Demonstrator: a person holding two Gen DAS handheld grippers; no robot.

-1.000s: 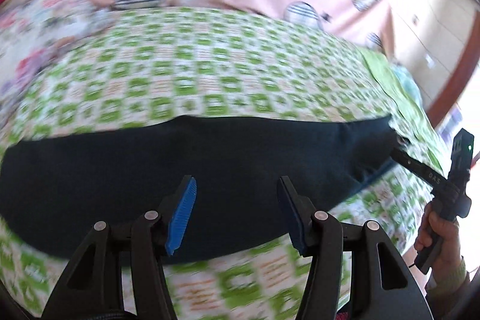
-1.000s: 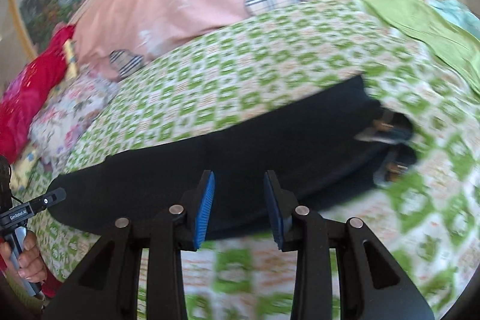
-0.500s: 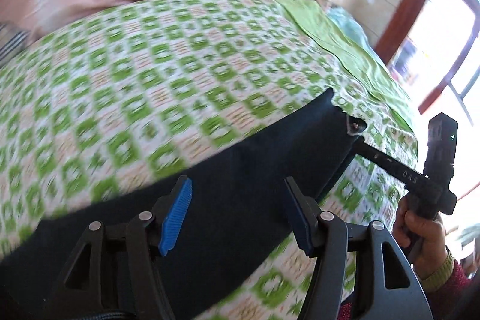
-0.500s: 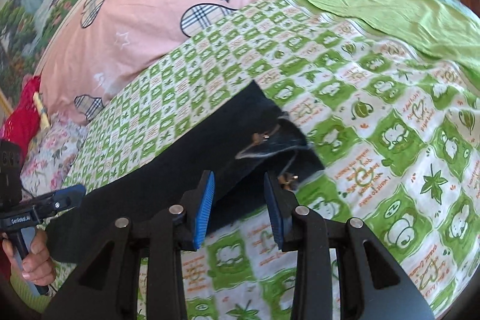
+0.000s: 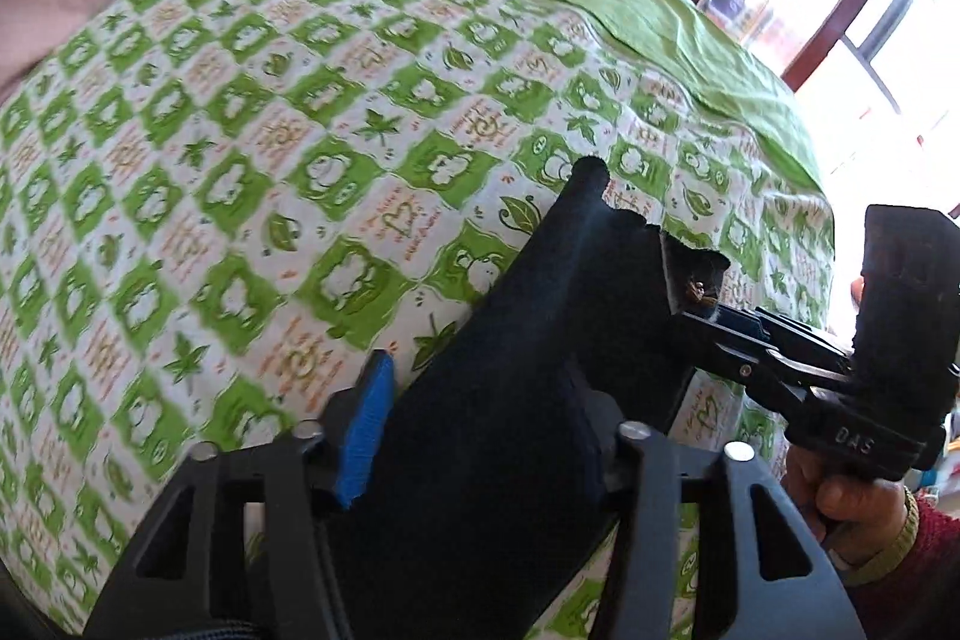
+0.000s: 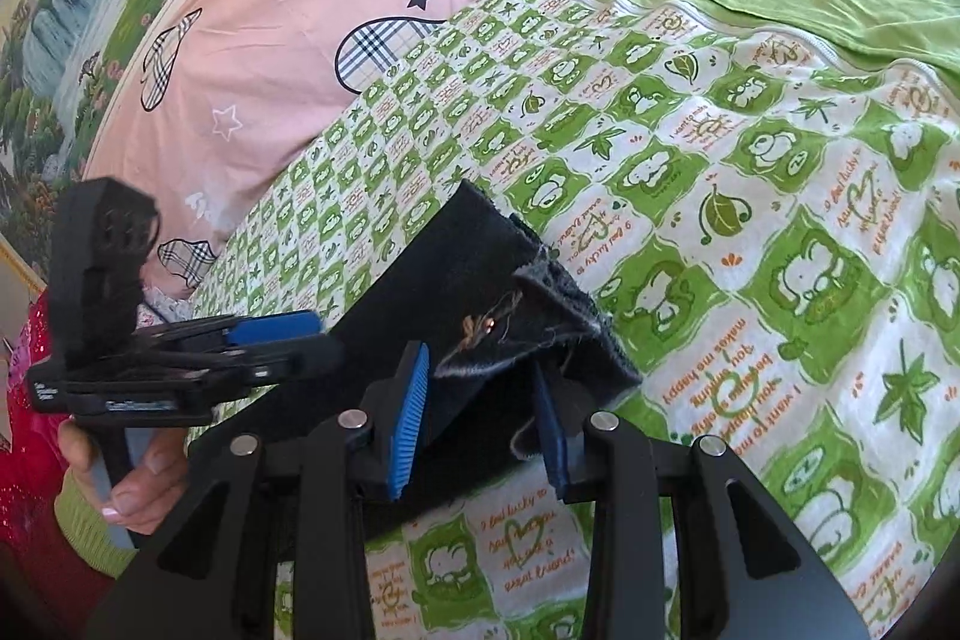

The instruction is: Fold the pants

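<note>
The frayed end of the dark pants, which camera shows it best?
The right wrist view. The frayed end lies open to the camera there, showing the pale ragged edge and loose brown threads just beyond the right tool. The left wrist view shows that end smaller and at an angle, partly hidden behind the pants.

Both grippers black plastic w/ triangular cut-outs in the arms, silver screws at the joints, ribbed blue pads: left gripper (image 5: 480, 436), right gripper (image 6: 480, 424). Right unit's body (image 5: 864, 442) marked "DAS" in white. Right hand (image 5: 840, 496): bare skin, red sleeve, yellow-green cuff. Left hand (image 6: 138, 484): pale nails, green cuff.
</note>
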